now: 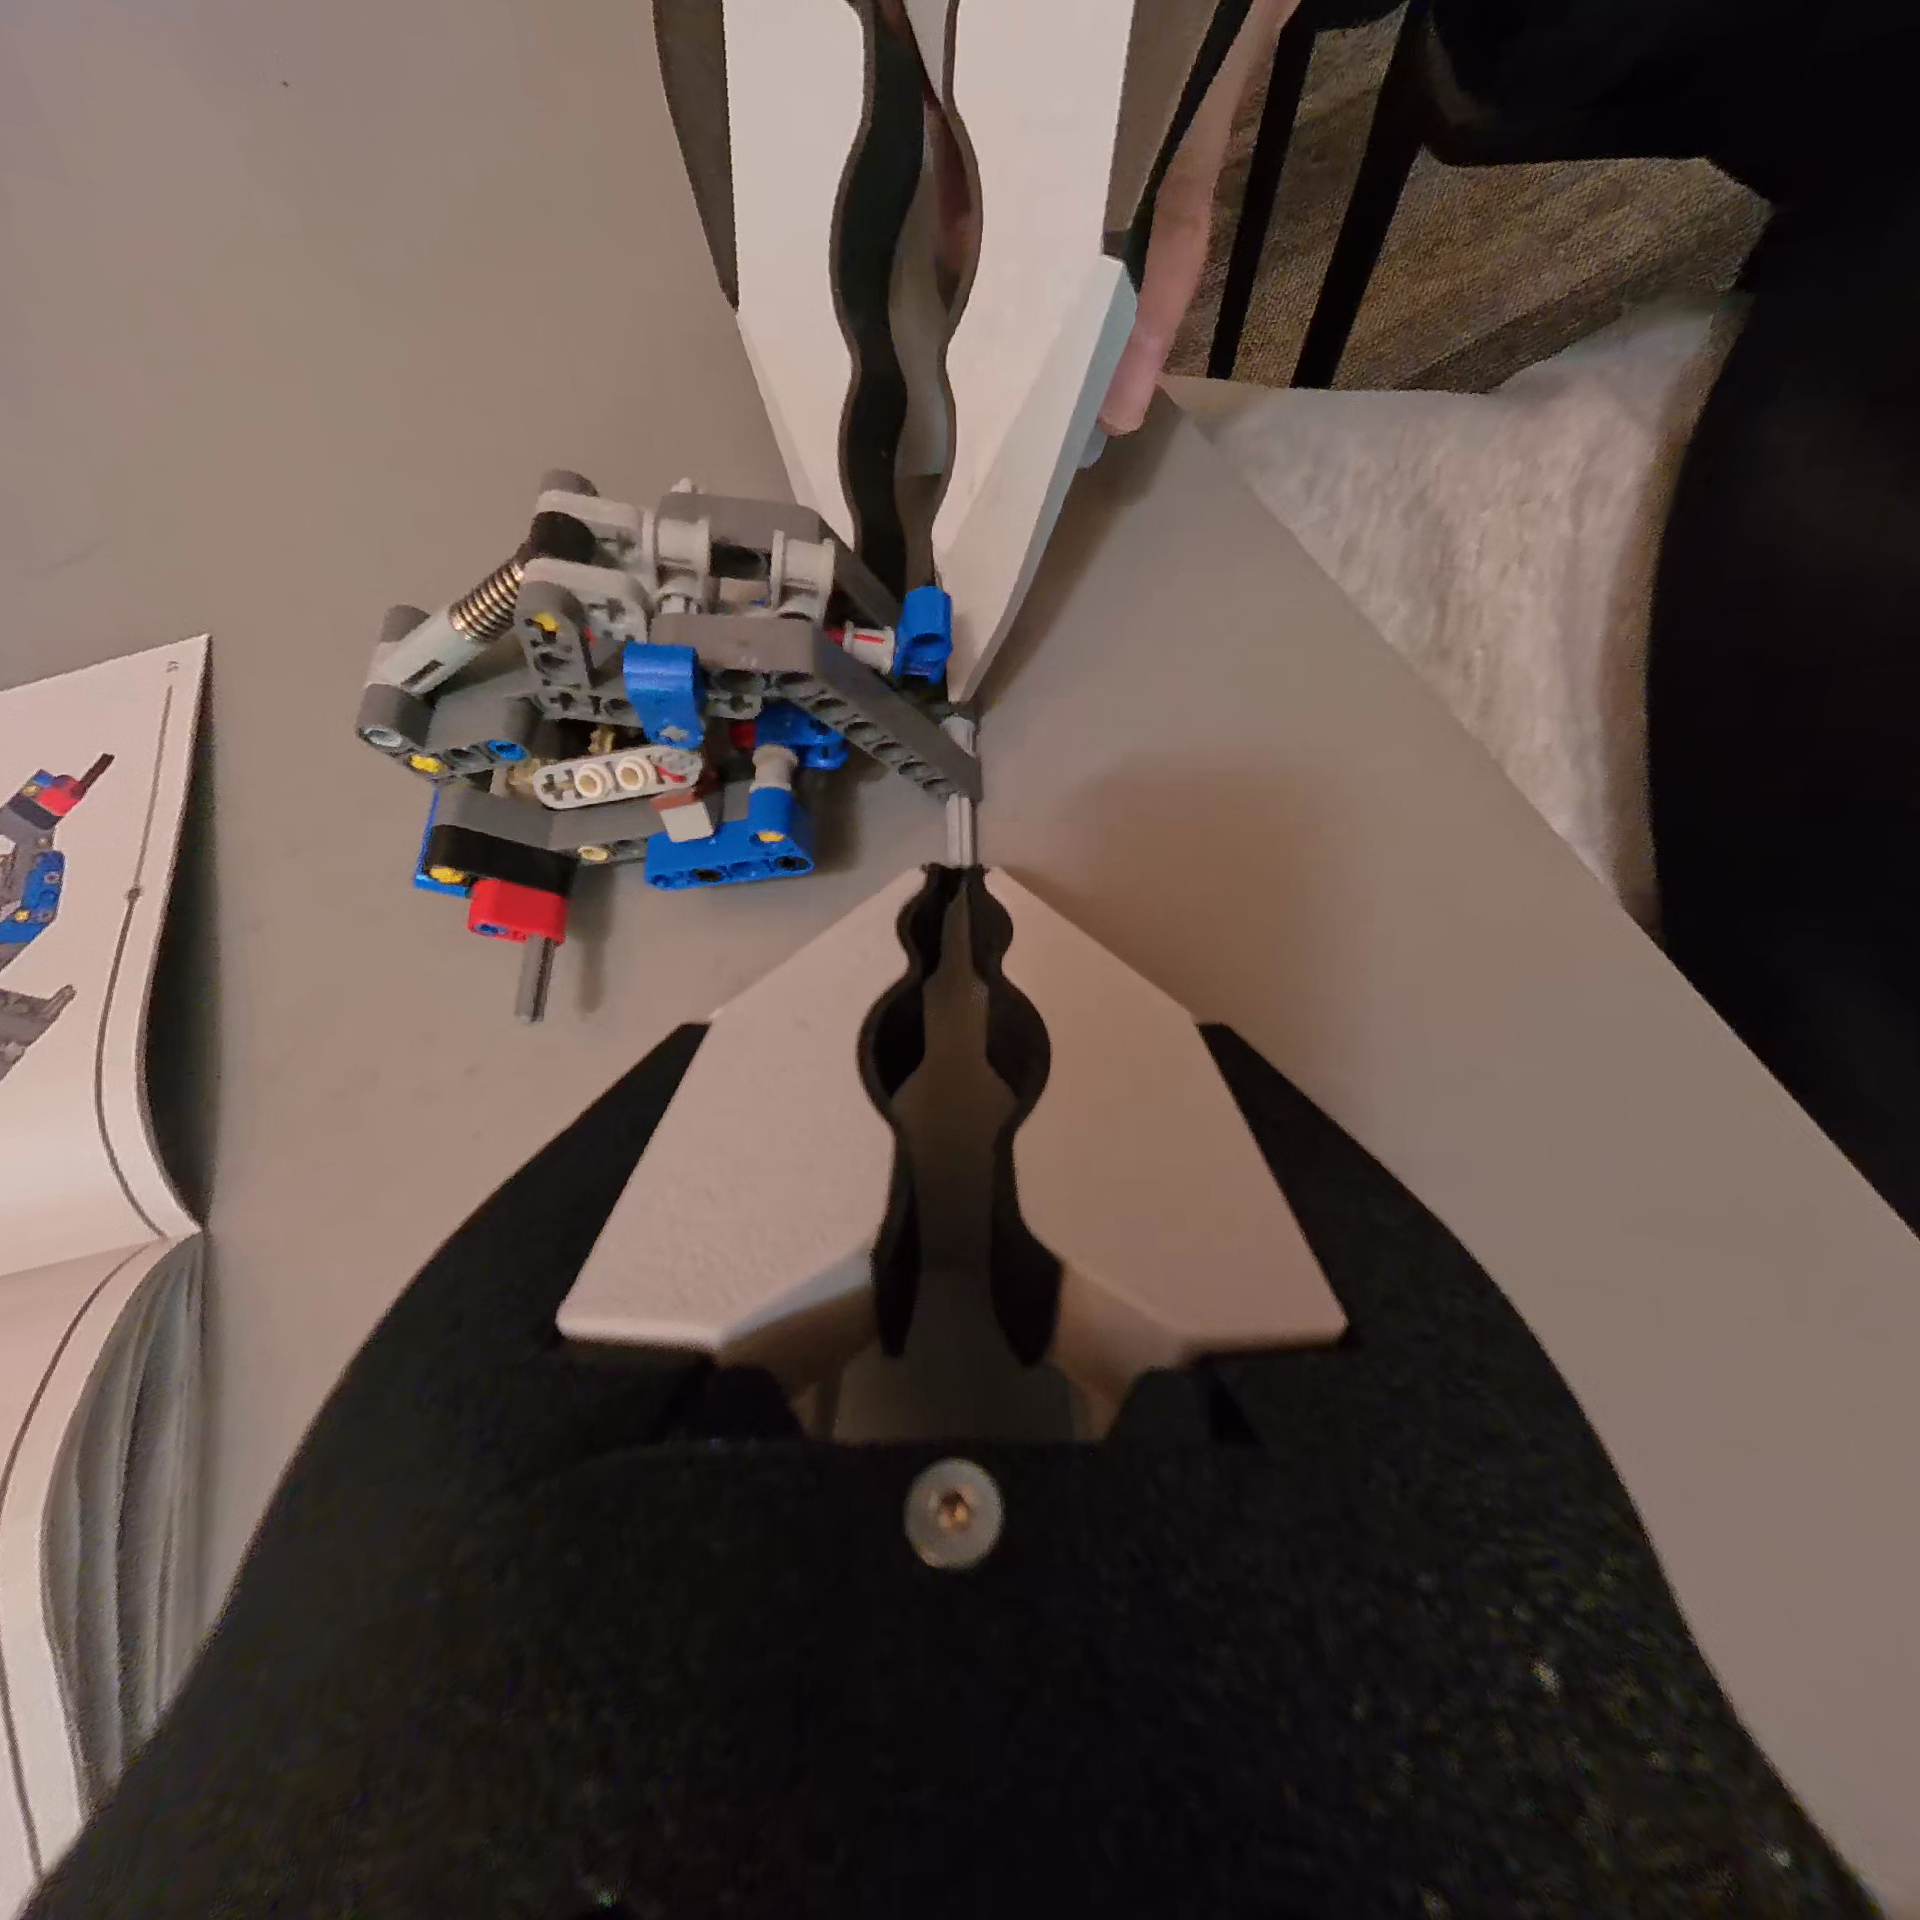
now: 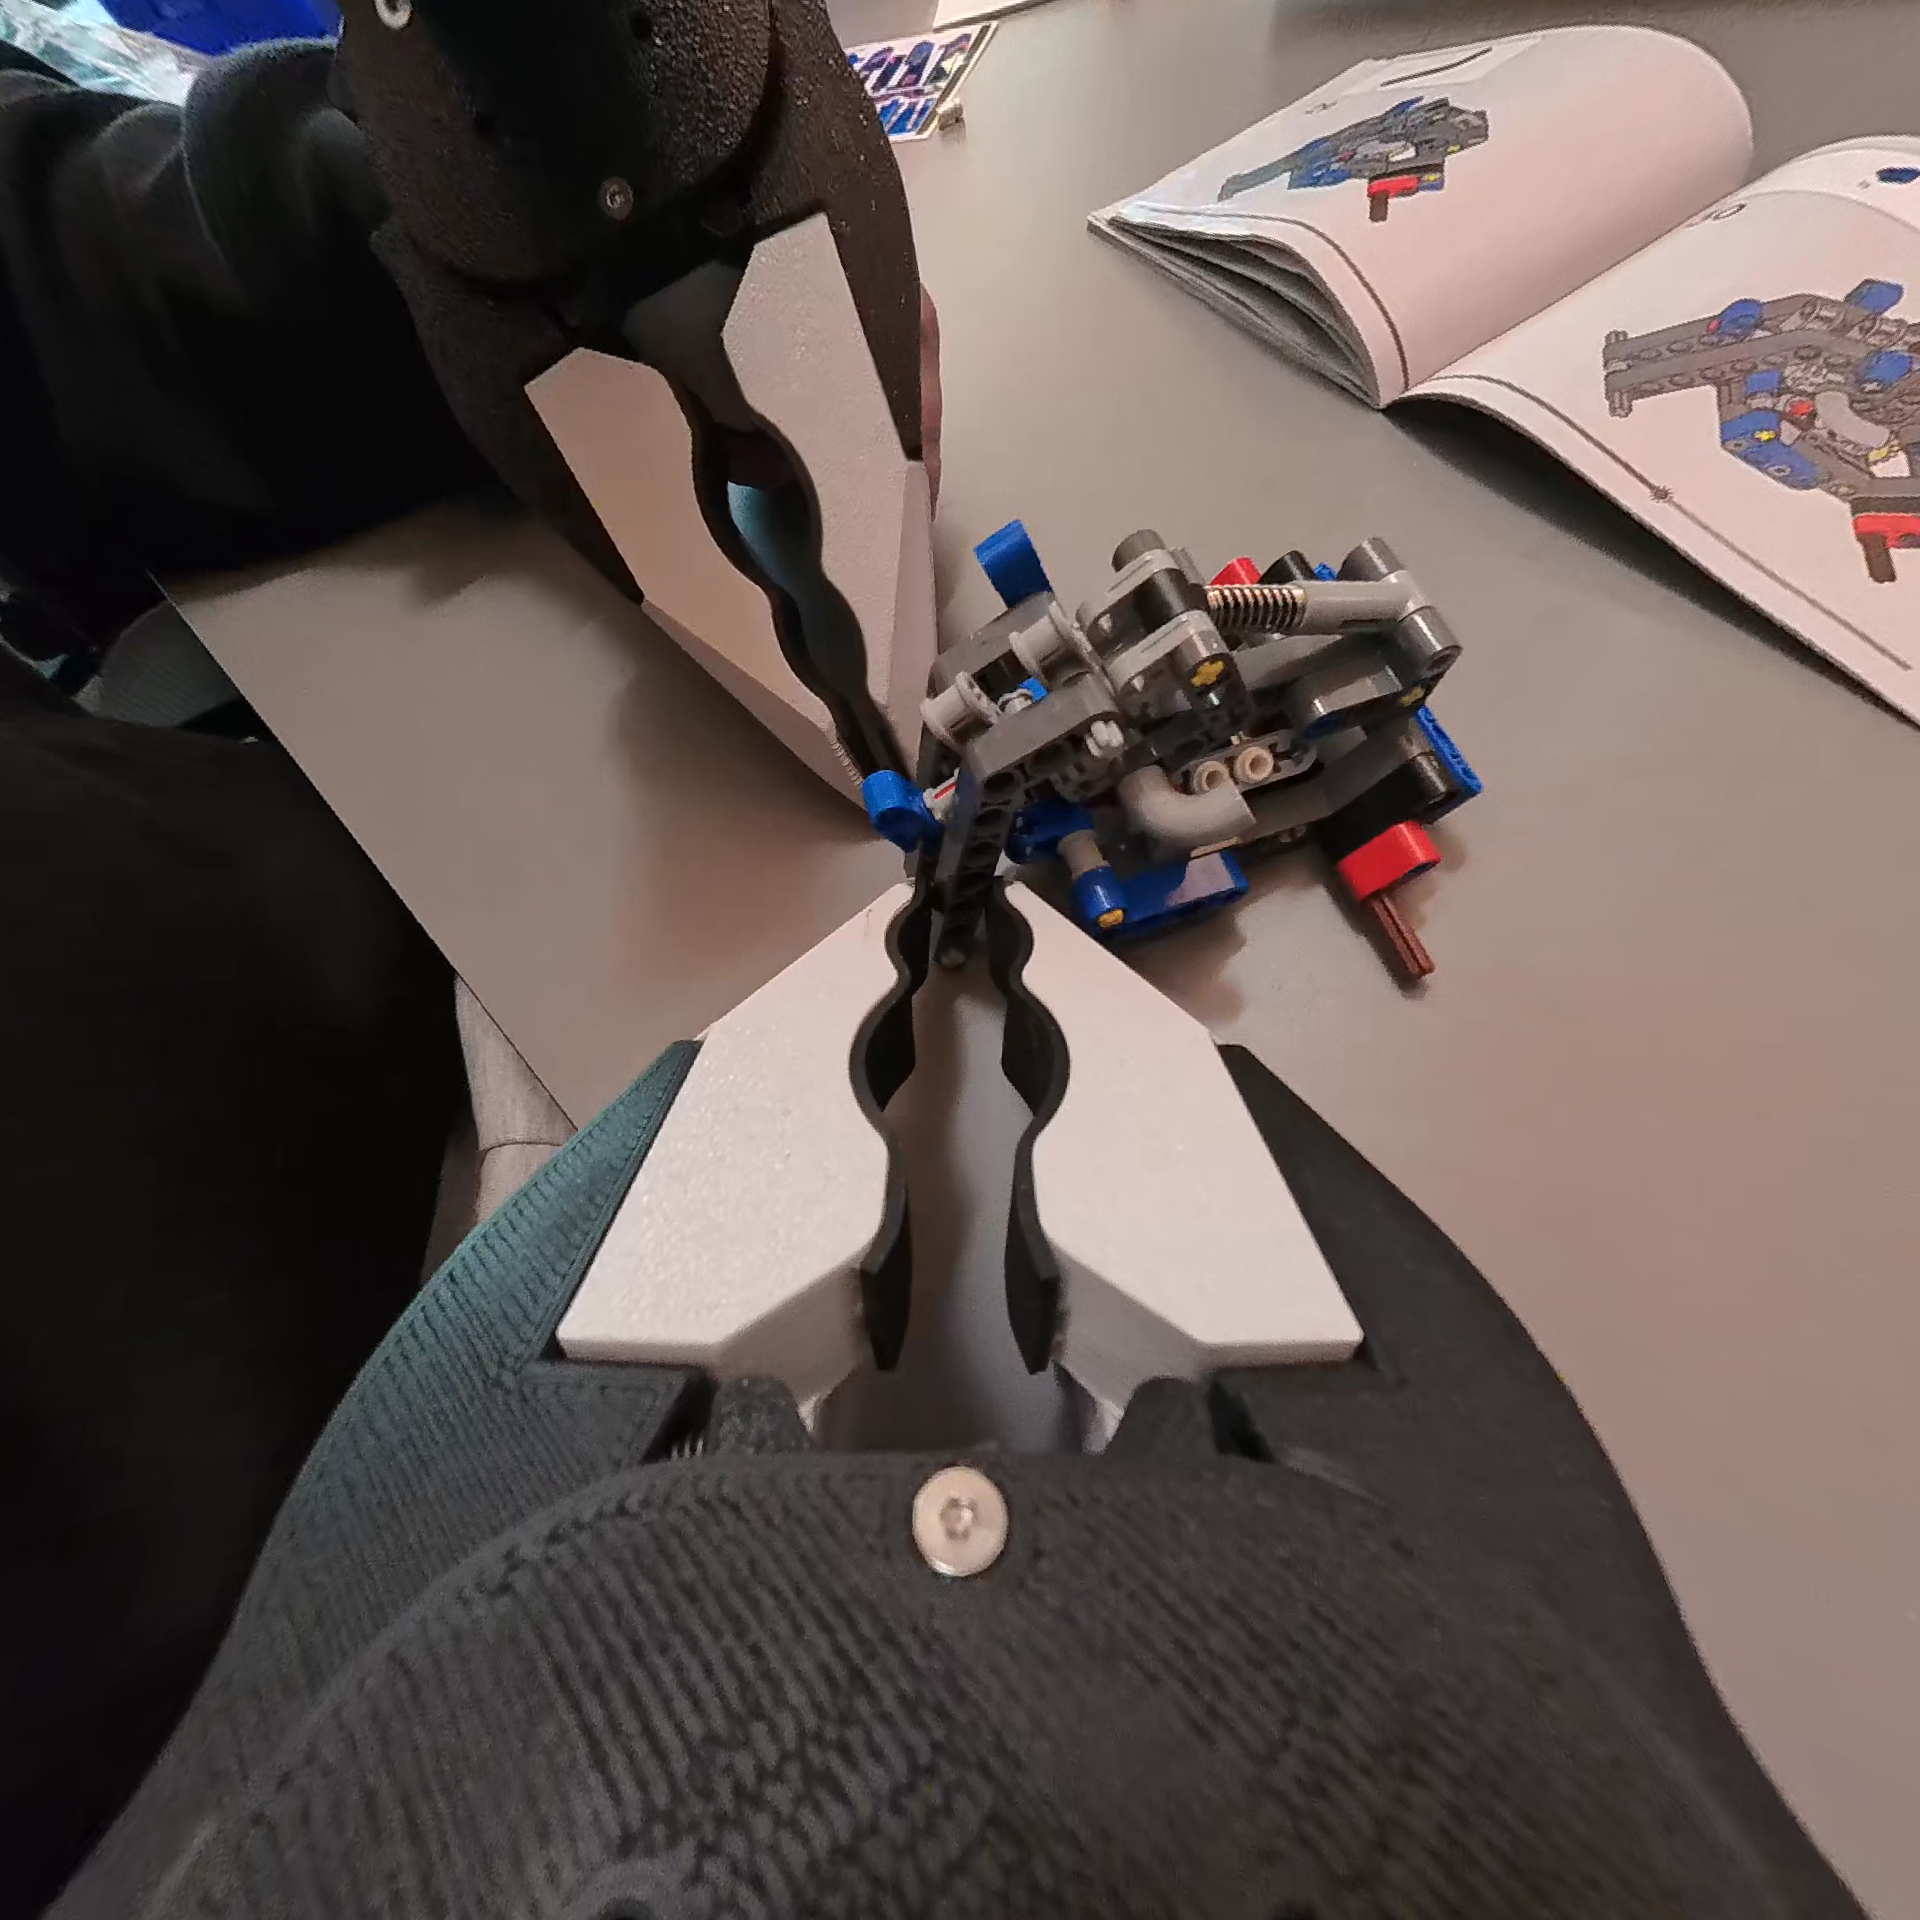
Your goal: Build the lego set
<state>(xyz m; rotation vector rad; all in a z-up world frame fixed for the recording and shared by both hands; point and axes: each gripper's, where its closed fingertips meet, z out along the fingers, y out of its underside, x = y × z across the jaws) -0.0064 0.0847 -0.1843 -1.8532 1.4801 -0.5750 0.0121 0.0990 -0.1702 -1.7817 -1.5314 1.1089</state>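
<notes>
Nothing actually readable here, just printed stuff too small or blurry to make out

The only things carrying print are the open instruction booklet (image 2: 1475, 312), lying far right on the grey table (image 2: 1351, 1091) in the right wrist view and at the left edge in the left wrist view (image 1: 94, 935), and a sheet of blue-and-black stickers (image 2: 914, 62) at the far end of the table. The booklet pages show coloured build diagrams in grey, blue and red, plus a thin ruled line down each page, with tiny marks near the corners that could be page or step numbers, way too fuzzy to read. The sticker graphics are a blur too.
</notes>
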